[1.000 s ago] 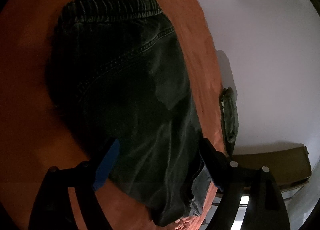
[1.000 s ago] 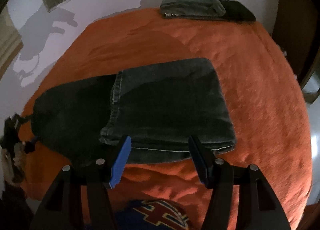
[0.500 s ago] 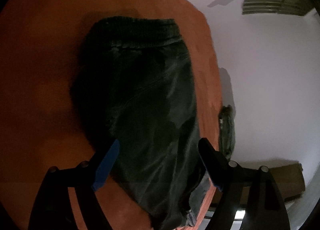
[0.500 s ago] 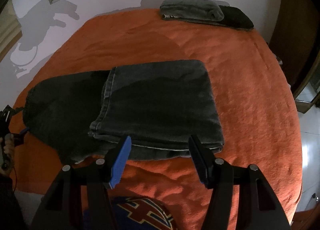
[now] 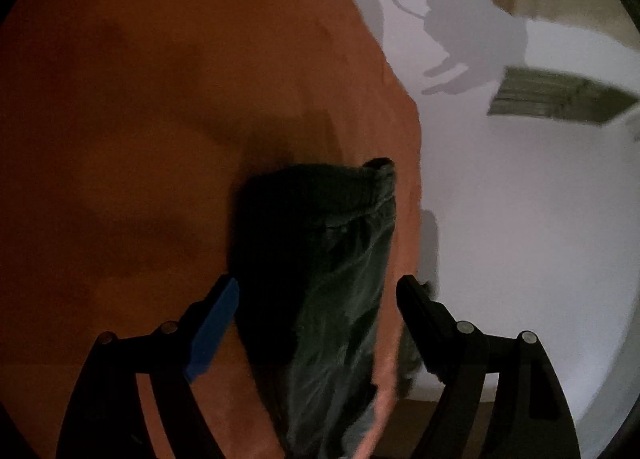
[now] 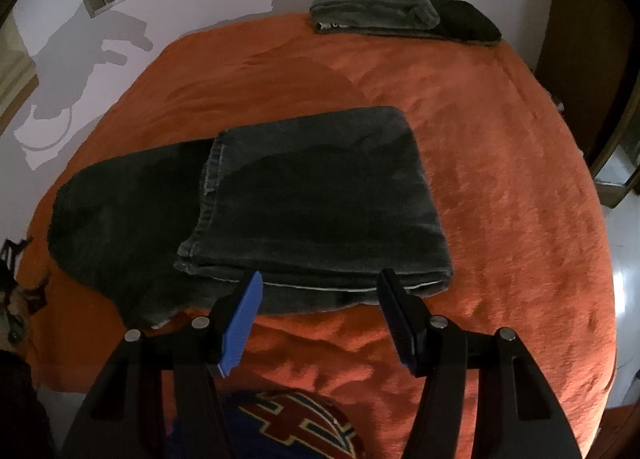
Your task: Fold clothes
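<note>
Dark jeans [image 6: 320,195] lie on the orange bedspread [image 6: 500,179], the legs folded over the upper part. The elastic waistband end [image 6: 80,215] sticks out to the left. My right gripper [image 6: 320,279] hovers open over the near edge of the fold, with nothing between its fingers. In the left wrist view the same jeans [image 5: 340,279] run up between the fingers to the waistband [image 5: 332,183]. My left gripper [image 5: 318,295] is wide open above them, its pads clear of the cloth.
A folded pile of dark clothes [image 6: 404,17] lies at the far bed edge by the white wall [image 5: 520,239]. A blue and red patterned thing [image 6: 288,431] lies below my right gripper. A wooden wardrobe [image 6: 584,39] stands on the right.
In the left wrist view the jeans have slid lower and look smaller and narrower, with more bedspread and wall showing; the view has rolled. The right wrist view is almost unchanged.
</note>
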